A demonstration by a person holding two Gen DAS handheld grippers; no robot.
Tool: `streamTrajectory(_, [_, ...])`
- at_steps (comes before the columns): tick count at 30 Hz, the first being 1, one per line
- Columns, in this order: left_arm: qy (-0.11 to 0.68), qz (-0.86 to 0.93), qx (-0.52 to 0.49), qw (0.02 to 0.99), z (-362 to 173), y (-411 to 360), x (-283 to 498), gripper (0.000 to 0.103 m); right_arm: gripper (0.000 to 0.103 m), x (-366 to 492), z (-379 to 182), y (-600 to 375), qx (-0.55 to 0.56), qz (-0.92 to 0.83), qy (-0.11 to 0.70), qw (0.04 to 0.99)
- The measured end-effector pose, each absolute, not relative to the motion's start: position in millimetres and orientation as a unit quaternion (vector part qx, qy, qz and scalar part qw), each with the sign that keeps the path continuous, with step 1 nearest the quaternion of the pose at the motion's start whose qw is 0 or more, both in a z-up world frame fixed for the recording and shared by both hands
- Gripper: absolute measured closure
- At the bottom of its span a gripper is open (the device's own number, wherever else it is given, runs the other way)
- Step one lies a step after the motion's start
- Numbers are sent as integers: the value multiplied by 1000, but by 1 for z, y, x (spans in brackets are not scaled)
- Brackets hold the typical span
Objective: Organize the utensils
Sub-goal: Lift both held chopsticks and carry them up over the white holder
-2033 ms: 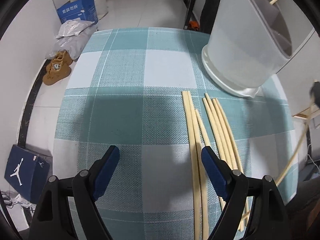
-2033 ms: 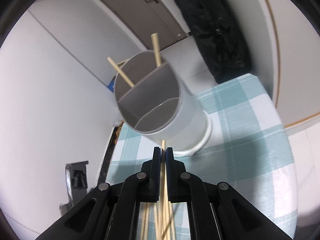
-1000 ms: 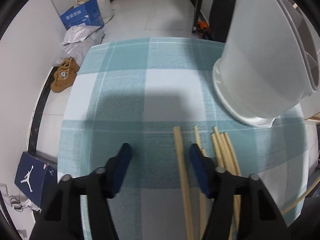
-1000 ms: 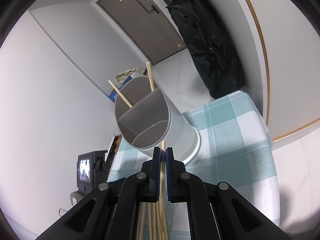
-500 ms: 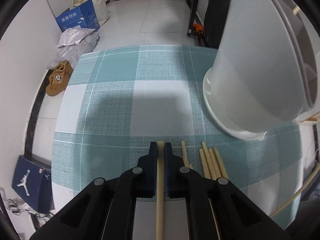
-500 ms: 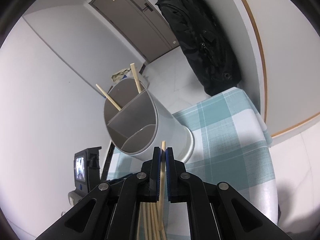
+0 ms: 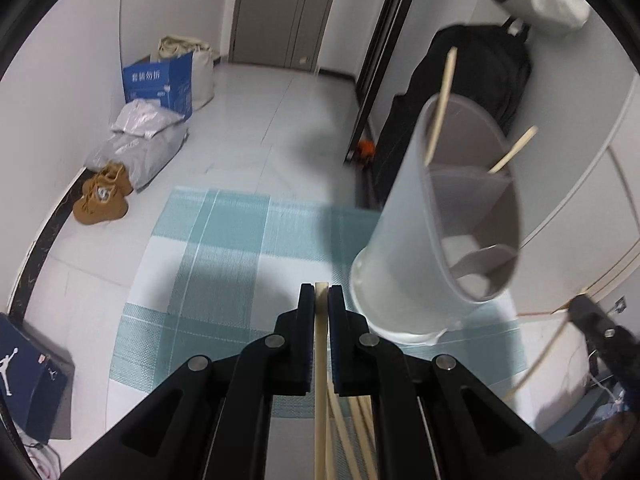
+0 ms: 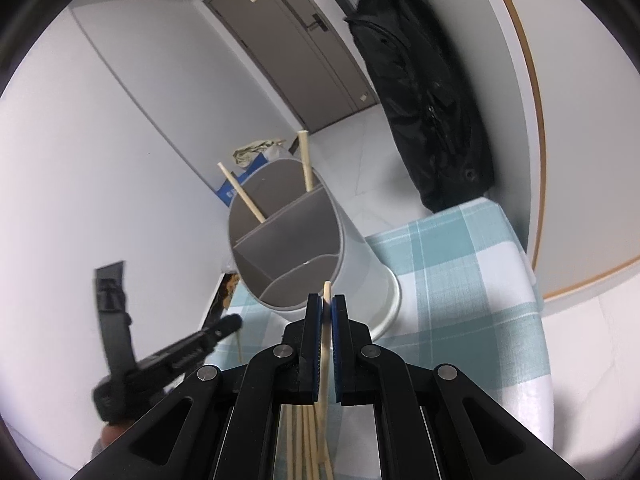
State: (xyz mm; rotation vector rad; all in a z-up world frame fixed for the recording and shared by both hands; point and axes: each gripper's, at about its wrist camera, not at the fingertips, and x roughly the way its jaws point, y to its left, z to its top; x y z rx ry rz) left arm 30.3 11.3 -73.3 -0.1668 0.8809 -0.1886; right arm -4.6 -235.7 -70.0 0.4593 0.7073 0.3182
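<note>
My left gripper (image 7: 321, 296) is shut on a wooden chopstick (image 7: 320, 380), lifted off the checked tablecloth (image 7: 224, 248). To its right stands the white divided utensil holder (image 7: 404, 240), with two chopsticks (image 7: 440, 104) leaning in its far compartment. Several more chopsticks (image 7: 360, 420) lie on the cloth below the left gripper. My right gripper (image 8: 327, 306) is shut on another chopstick (image 8: 325, 344), whose tip sits just in front of the utensil holder (image 8: 352, 264). The left gripper (image 8: 224, 326) shows at the left of the right wrist view, and the right gripper (image 7: 580, 306) at the right edge of the left wrist view.
Beyond the tablecloth's far edge is the tiled floor (image 7: 248, 120) with a blue cardboard box (image 7: 158, 84), grey bags, brown shoes (image 7: 102, 198) and a dark shoe box (image 7: 24, 384). A black bag (image 8: 420, 92) hangs by the wall right of the door (image 8: 304, 60).
The left gripper closed on a chopstick lying on the cloth and then lifted it, tilting up so the holder's open top came into view. The right gripper kept its chopstick, barely moving.
</note>
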Motion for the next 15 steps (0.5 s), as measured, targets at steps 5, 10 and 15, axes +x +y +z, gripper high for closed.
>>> streamTrajectory(5, [393,-88,-88,911,-60,18,14,100,99,-17,-61,-229,206,156,315,913])
streamTrajectory(10, [370,-92,-85,921,-47,20,1,100,99,-28,-50,-221,196,164,291,922])
streamTrajectory(15, [344,-105,-70,930,-31,20,-14,100,99,-42,-42,-211,173,171,273,931])
